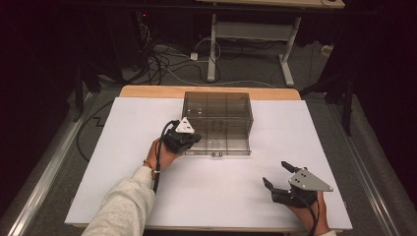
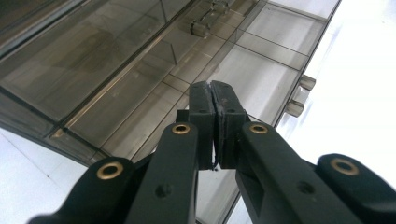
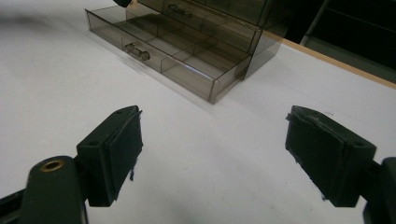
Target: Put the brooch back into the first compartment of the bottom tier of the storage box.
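Note:
A smoky clear plastic drawer box (image 1: 217,110) stands at the middle back of the white table (image 1: 118,167). Its bottom drawer (image 1: 223,146) is pulled out toward me and its compartments look empty. My left gripper (image 1: 195,139) is at the box's front left corner. In the left gripper view its jaws (image 2: 213,89) are shut with nothing between them and hang over the open drawer (image 2: 261,70). My right gripper (image 1: 277,174) rests near the table's front right. It stands open (image 3: 212,126) with bare pads (image 3: 125,142), pointing at the drawer (image 3: 187,63) and its handle (image 3: 137,51).
The drawer has two small front handles (image 2: 300,95). The table's wooden far edge (image 1: 147,91) shows behind the white sheet. Beyond it are a desk frame (image 1: 255,34) and cables (image 1: 167,59) on the floor. A grey sleeve (image 1: 125,206) comes in from the bottom left.

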Demonstrator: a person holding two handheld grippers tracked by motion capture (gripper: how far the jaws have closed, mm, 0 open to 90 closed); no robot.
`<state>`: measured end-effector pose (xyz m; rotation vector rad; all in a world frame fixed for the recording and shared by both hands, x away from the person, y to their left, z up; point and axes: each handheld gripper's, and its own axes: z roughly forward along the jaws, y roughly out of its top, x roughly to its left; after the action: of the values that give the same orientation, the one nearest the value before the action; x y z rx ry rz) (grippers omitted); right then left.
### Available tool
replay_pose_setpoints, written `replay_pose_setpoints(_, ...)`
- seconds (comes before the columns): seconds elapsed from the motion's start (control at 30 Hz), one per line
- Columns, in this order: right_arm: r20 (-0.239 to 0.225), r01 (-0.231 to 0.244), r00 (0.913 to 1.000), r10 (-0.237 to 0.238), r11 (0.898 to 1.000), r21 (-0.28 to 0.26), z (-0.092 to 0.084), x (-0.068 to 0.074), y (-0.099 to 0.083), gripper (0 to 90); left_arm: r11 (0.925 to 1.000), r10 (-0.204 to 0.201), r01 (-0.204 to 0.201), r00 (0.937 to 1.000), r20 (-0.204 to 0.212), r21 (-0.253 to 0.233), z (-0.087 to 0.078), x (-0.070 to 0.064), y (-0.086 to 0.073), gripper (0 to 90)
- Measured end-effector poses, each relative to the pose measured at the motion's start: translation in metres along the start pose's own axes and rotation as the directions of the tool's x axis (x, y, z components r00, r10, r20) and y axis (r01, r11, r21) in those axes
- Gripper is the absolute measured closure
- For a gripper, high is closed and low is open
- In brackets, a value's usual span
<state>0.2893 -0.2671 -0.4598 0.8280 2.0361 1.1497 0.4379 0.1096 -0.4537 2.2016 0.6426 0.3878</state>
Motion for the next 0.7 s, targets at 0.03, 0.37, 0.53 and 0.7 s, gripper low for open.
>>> replay_pose_setpoints(0.03, 0.002, -0.002, 1.0000, 0.002, 1.000, 0.000, -0.0001, -0.0001, 0.0000, 18.6, 1.0000, 0.000, 0.000, 1.0000, 0.000, -0.001, -0.0002, -0.0001, -0.0006, 86.2)
replay_pose_setpoints(0.37, 0.001, -0.002, 1.0000, 0.002, 1.000, 0.001, -0.0001, 0.0002, -0.0001, 18.6, 1.0000, 0.000, 0.000, 1.0000, -0.003, 0.002, 0.0023, -0.0007, -0.0063, 86.2)
replay_pose_setpoints(0.53, 0.002, 0.004, 1.0000, -0.004, 1.000, 0.002, 0.0004, 0.0001, -0.0002, 18.7, 1.0000, 0.008, -0.008, 1.0000, -0.006, 0.006, 0.0040, -0.0027, -0.0076, 86.3)
replay_pose_setpoints(0.7, 0.000, 0.002, 1.0000, -0.002, 1.000, 0.001, 0.0001, 0.0010, 0.0001, 18.7, 0.9998, 0.013, -0.013, 0.9999, 0.000, 0.013, 0.0067, -0.0041, -0.0100, 86.2)
